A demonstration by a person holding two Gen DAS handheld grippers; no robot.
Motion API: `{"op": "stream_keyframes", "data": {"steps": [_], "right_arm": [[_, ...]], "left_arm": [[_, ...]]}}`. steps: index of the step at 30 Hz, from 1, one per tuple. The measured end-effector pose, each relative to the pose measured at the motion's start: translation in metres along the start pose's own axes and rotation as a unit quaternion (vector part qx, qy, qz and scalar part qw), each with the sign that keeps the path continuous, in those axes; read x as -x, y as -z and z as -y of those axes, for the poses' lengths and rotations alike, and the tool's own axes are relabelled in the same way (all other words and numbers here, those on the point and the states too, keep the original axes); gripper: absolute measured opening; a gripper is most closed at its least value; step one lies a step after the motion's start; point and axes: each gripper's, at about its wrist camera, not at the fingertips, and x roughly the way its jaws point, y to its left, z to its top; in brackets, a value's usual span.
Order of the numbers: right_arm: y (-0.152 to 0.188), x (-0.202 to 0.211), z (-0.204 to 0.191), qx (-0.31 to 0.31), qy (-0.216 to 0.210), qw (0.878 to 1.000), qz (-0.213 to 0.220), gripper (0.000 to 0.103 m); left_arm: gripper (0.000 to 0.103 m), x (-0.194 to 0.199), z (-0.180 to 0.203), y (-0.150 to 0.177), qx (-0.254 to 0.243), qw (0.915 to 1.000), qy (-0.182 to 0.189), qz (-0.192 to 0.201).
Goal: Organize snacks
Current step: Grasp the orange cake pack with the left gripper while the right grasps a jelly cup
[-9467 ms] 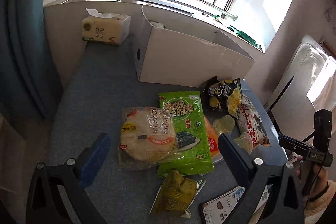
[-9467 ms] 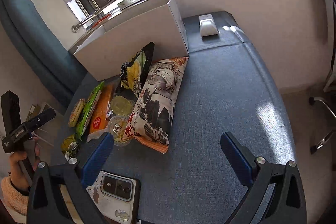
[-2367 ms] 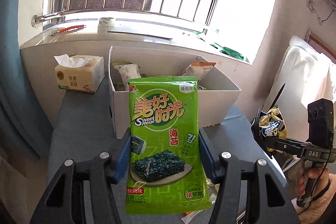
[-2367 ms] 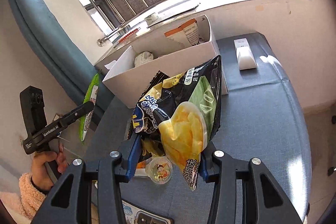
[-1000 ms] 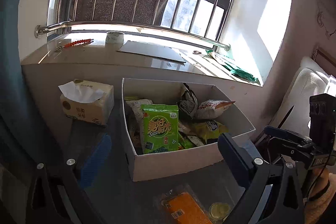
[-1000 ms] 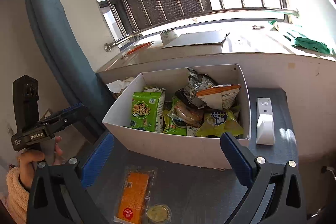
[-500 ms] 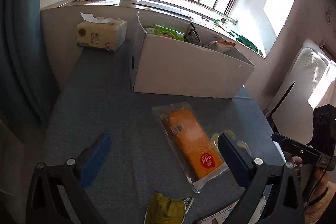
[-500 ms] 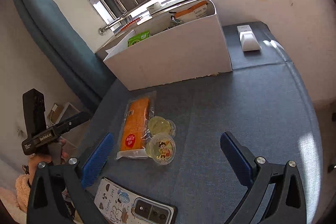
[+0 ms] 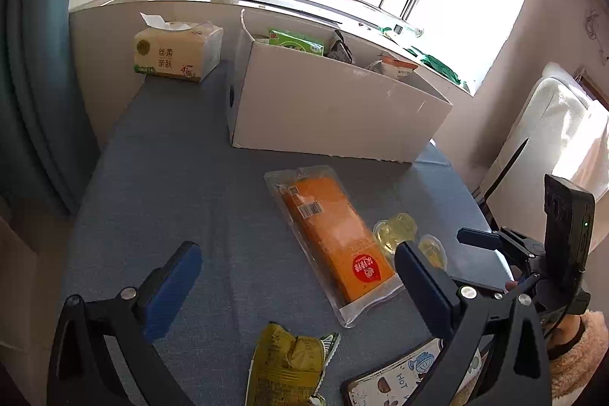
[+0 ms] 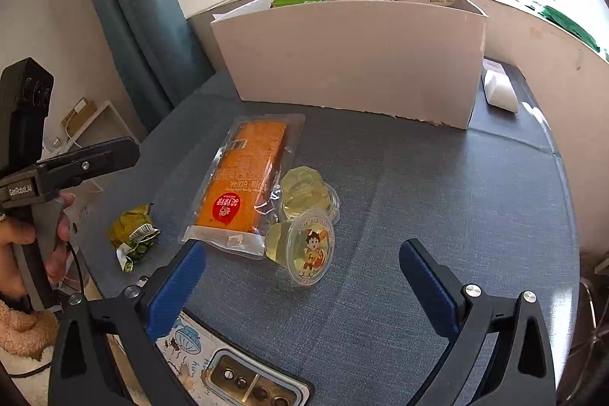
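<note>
I've dropped both bags into the white box [image 9: 335, 117]; my left gripper [image 9: 293, 273] and right gripper [image 10: 302, 276] hang released, empty. Next: orange packet [image 10: 243, 177], mid-frame on the surface [image 10: 437, 200].

Matt grey cloth table [image 10: 437, 185]; matt white cardboard box [image 10: 354, 56]; glossy clear plastic snack wrapper [image 10: 243, 177]
</note>
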Motion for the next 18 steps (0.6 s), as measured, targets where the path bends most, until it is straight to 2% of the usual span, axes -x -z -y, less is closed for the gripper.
{"op": "stream_keyframes", "data": {"steps": [4, 8, 10, 12, 13, 18], "right_arm": [[-0.007, -0.011, -0.004, 0.054, 0.006, 0.998, -0.014, 0.103], [-0.01, -0.024, -0.007, 0.081, -0.016, 0.996, -0.036, 0.103], [-0.01, -0.03, -0.009, 0.096, -0.021, 0.994, -0.044, 0.094], [-0.01, -0.037, -0.01, 0.103, -0.018, 0.993, -0.056, 0.055], [-0.01, -0.035, -0.009, 0.103, -0.016, 0.993, -0.048, 0.05], [-0.006, -0.027, -0.007, 0.089, -0.034, 0.995, -0.043, 0.05]], "left_arm": [[0.103, 0.003, -0.005, 0.006, 0.005, 1.0, -0.002, -0.007], [0.103, 0.004, -0.01, 0.013, 0.013, 0.9998, -0.008, -0.014], [0.103, 0.005, -0.012, 0.015, 0.016, 0.9997, -0.01, -0.017], [0.103, 0.005, -0.011, 0.015, 0.013, 0.9997, -0.012, -0.019], [0.103, 0.005, -0.011, 0.016, 0.012, 0.9996, -0.014, -0.019], [0.103, 0.0, -0.008, 0.016, 0.009, 0.9995, -0.014, -0.027]]}}
